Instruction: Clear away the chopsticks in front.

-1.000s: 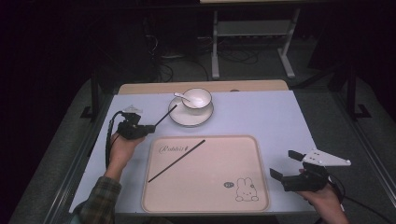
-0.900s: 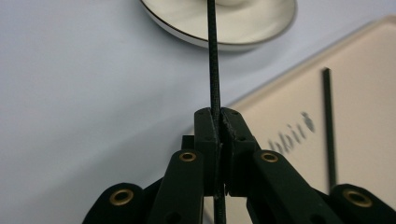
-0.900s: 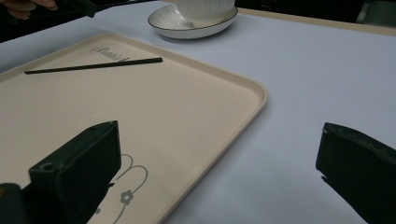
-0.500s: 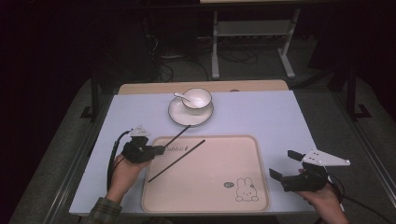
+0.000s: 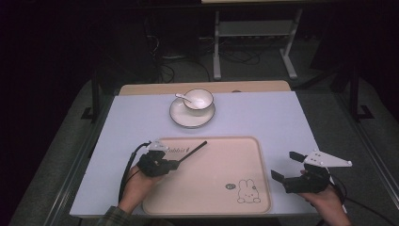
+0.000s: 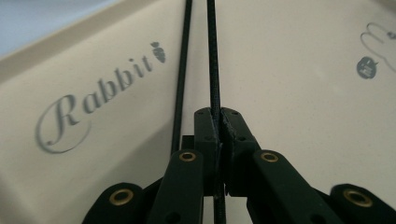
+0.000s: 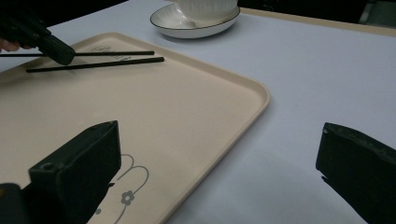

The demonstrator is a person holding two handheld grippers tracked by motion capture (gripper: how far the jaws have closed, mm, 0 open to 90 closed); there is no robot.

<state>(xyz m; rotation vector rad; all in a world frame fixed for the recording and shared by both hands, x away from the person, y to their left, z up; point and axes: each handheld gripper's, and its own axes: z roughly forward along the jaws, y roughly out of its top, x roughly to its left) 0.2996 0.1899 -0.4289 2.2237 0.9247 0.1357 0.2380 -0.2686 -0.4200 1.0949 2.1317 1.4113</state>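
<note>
A beige tray [image 5: 221, 165] printed "Rabbit" lies at the table's near side. My left gripper [image 5: 176, 163] is over its left part, shut on a black chopstick [image 6: 213, 65] that points away along the tray. A second black chopstick [image 6: 182, 70] lies on the tray close beside the first, almost parallel to it. From the right gripper view both chopsticks show side by side, the held one [image 7: 112, 53] behind the lying one [image 7: 98, 64]. My right gripper [image 5: 285, 165] rests at the tray's near right corner, open [image 7: 219, 135] and holding nothing.
A white bowl [image 5: 198, 98] with a white spoon [image 5: 181, 97] stands on a saucer [image 5: 181, 117] beyond the tray. The tray's raised rim [image 7: 254, 109] runs just left of my right gripper. A rabbit drawing [image 5: 247, 192] marks the tray's near right.
My left gripper has carried its chopstick from beside the saucer back toward the person and over the tray, alongside the lying chopstick. The right gripper has stayed put.
</note>
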